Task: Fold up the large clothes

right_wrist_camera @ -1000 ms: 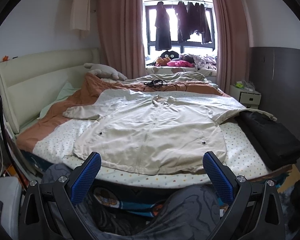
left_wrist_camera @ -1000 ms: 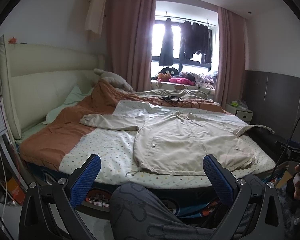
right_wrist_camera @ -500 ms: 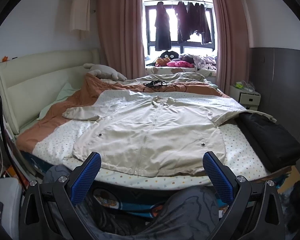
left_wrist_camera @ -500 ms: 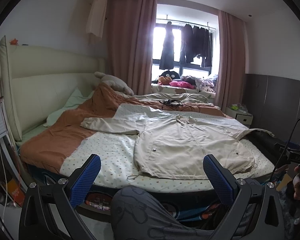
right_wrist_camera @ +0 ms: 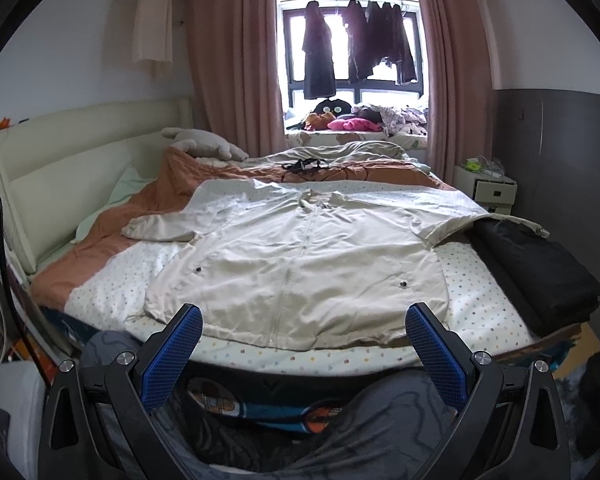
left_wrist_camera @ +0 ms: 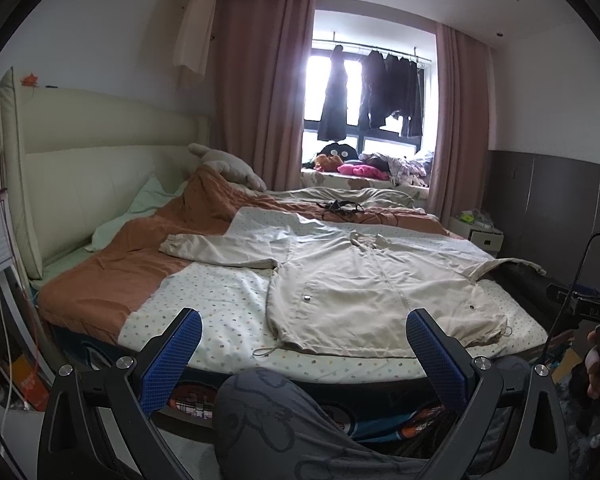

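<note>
Jacket (right_wrist_camera: 300, 256) flat on bed – rt sleeve end hidden; both grippers' fingers (left_wrist_camera: 172, 356) (right_wrist_camera: 432, 356) spread, empty

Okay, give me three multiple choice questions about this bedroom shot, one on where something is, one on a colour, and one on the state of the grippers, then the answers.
1. Where does the folded black garment lie?
A. On the bed's right edge, beside the jacket
B. On the windowsill
C. On the nightstand

2. What colour is the jacket spread on the bed?
A. Red
B. Beige
C. Navy

3. How do the two grippers stand?
A. Both shut on the jacket
B. One shut on a sleeve
C. Both open, holding nothing

Answers:
1. A, since the black stack sits at the mattress edge under the jacket's right sleeve.
2. B, as the cloth is pale cream-beige.
3. C, because the left gripper and the right gripper both show blue pads spread wide, short of the bed.
</note>
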The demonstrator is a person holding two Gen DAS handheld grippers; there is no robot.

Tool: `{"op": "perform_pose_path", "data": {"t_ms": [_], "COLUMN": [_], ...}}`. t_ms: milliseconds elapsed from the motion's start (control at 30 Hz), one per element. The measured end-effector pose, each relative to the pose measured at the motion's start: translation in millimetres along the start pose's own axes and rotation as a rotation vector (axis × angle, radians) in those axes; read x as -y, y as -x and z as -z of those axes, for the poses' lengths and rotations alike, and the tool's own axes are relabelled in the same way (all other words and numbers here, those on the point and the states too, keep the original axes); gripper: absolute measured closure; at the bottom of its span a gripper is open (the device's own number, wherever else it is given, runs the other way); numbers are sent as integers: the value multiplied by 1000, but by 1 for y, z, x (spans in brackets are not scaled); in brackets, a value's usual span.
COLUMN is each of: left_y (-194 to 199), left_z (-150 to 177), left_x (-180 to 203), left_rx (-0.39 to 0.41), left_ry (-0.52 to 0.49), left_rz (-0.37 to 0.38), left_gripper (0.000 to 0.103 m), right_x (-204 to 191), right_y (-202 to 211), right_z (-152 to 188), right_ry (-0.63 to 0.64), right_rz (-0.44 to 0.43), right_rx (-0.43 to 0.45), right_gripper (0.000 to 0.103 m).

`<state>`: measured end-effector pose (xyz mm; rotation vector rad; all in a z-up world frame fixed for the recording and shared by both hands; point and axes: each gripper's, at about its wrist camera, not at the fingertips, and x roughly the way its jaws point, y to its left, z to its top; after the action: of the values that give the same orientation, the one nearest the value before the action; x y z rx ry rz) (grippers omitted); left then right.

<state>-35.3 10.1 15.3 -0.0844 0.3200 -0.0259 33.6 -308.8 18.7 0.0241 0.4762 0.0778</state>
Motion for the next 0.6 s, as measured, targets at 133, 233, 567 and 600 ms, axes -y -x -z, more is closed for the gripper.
{"op": "perform_pose_path", "data": {"t_ms": [133,233,567,600], "left_y": [2,4,6,4], "left_z": [1,-1,-7,-8], "left_x": [-5,-10,-20,-19], "left_rx": [-3,-3,-13,-15], "left_ry": [8,19,25,19], "left_rz": [-1,-4,-21,-25], "left_gripper": [1,1,1,1], "right_x": [-7,-10,-22,-22], "right_y": [1,6,10,9], "right_z": [-2,-6,-22,-22], "right_ry": [14,9,13,12], "right_rz": [-9,-6,-40,-42], "right_rx": [-12,7,30,30], "right_gripper": [1,2,1,1]}}
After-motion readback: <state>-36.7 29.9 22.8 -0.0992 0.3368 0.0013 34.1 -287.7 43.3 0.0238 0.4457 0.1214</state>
